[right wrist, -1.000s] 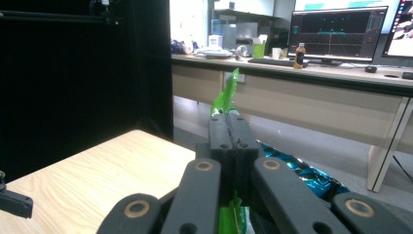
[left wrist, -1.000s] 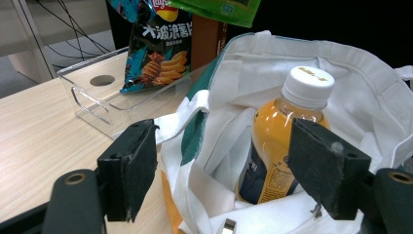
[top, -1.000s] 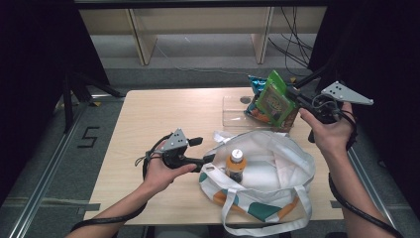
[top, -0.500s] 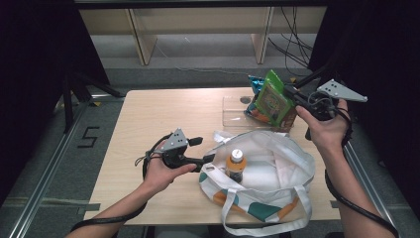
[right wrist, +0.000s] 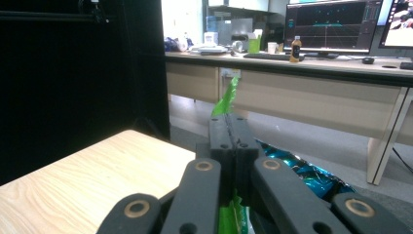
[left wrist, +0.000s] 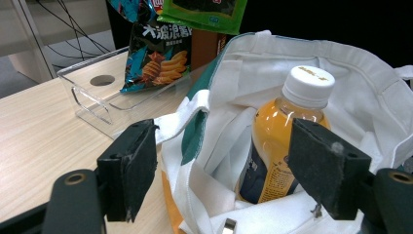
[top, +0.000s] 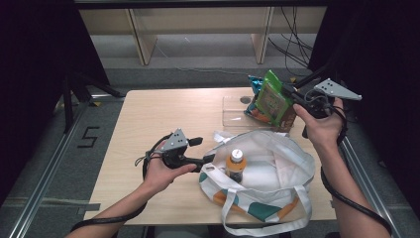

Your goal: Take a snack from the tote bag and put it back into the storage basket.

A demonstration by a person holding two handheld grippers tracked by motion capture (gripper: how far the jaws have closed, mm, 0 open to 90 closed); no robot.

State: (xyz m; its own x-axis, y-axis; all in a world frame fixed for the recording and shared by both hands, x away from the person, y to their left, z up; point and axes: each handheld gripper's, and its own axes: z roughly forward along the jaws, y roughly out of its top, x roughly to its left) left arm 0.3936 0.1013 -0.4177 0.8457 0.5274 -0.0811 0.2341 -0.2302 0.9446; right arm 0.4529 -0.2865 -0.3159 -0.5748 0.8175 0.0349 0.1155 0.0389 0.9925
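While the left gripper [top: 208, 159] holds its jaws wide at the tote bag's [top: 289, 163] left rim, the right gripper [top: 291, 94], clamped on the green snack packet [top: 271, 99], has drawn it slightly nearer the bag. The left gripper view reveals the juice bottle [left wrist: 280, 141] inside the bag; the right gripper view shows the packet's pinched edge.

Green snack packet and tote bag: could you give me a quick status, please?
Right claw shut on green snack packet, lifted. Left claw open at tote bag rim. Orange bottle stands inside bag.
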